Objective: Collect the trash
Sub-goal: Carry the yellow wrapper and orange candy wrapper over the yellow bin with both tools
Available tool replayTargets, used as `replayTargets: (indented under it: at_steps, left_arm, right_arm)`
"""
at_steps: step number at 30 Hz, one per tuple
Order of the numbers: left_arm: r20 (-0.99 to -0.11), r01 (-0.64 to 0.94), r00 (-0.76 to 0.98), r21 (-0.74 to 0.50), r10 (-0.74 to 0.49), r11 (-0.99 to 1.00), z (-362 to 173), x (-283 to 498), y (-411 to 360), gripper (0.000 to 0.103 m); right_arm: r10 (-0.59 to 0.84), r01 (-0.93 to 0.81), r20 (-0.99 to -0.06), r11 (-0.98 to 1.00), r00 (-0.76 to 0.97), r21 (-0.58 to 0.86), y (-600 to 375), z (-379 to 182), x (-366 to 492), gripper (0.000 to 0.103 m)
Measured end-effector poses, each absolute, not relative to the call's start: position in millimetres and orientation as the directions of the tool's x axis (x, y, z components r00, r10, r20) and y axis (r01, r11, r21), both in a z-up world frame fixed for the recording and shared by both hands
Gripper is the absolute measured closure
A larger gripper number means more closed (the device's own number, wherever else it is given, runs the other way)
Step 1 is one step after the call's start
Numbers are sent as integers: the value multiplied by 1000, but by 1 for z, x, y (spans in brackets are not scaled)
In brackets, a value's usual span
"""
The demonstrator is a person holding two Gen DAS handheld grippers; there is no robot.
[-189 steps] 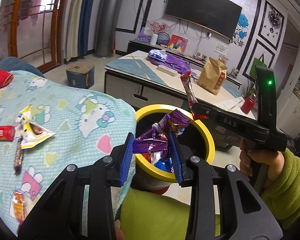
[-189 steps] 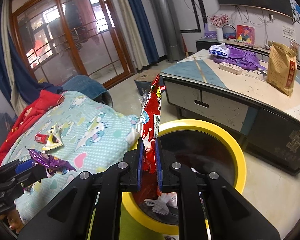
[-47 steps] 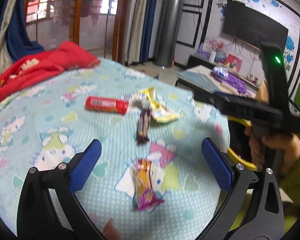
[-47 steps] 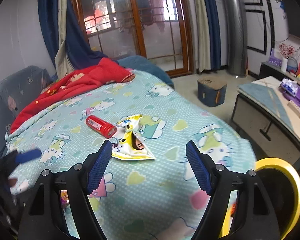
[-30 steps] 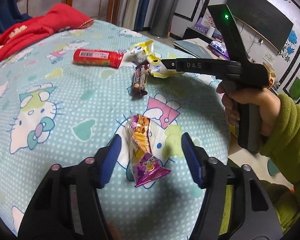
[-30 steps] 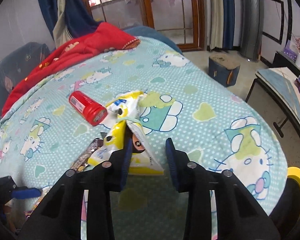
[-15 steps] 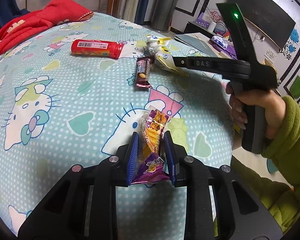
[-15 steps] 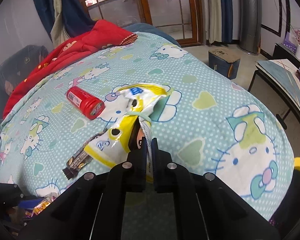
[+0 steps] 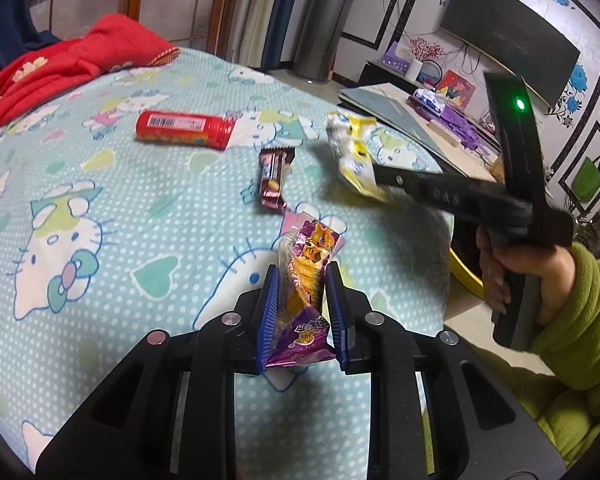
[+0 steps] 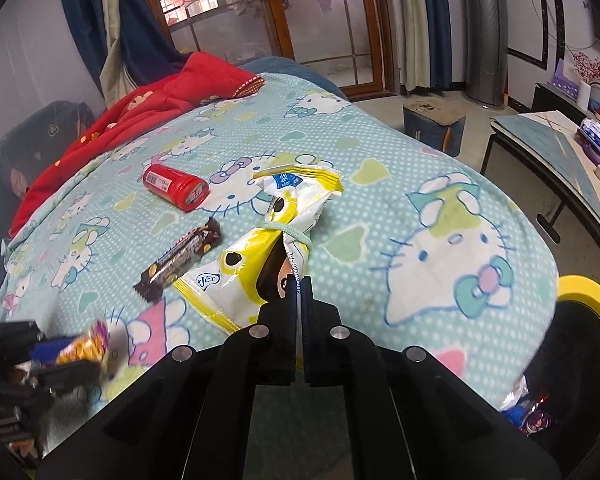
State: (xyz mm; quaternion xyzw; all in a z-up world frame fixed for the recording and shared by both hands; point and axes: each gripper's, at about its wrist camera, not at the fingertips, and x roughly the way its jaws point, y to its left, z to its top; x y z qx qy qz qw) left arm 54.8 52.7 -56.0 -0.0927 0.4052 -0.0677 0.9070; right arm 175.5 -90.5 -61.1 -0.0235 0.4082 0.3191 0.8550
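Note:
My left gripper (image 9: pixel 302 280) is shut on an orange and purple snack wrapper (image 9: pixel 306 276) and holds it just above the Hello Kitty blanket (image 9: pixel 100 208). My right gripper (image 10: pixel 299 285) is shut on a yellow and white snack bag (image 10: pixel 268 236) and lifts it off the blanket; it also shows in the left wrist view (image 9: pixel 352 152). A red tube (image 9: pixel 184 128) and a dark chocolate bar wrapper (image 9: pixel 274 182) lie on the blanket. The yellow-rimmed trash bin (image 10: pixel 596 320) stands off the bed's right edge with wrappers inside.
A red quilt (image 10: pixel 160 100) lies at the far end of the bed. A low table (image 10: pixel 560 148) with purple bags stands to the right. A small blue stool (image 10: pixel 434 122) sits on the floor beyond the bed.
Both grippers have closed on their wrappers and raised them off the blanket. The yellow bag now hangs from the right gripper above the bed.

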Motion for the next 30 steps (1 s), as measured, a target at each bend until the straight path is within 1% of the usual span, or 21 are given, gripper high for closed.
replayTargets:
  at_steps: [14, 30]
  left_arm:
    - [-656, 103, 721, -216, -222, 971, -25, 79, 21, 86]
    - [-594, 220, 747, -205, -300, 954, 0, 105, -39, 86]
  right_arm:
    - [526, -525, -652, 822, 546, 222, -146, -29, 160, 101]
    - [484, -444, -604, 866, 633, 228, -216, -6, 143, 101]
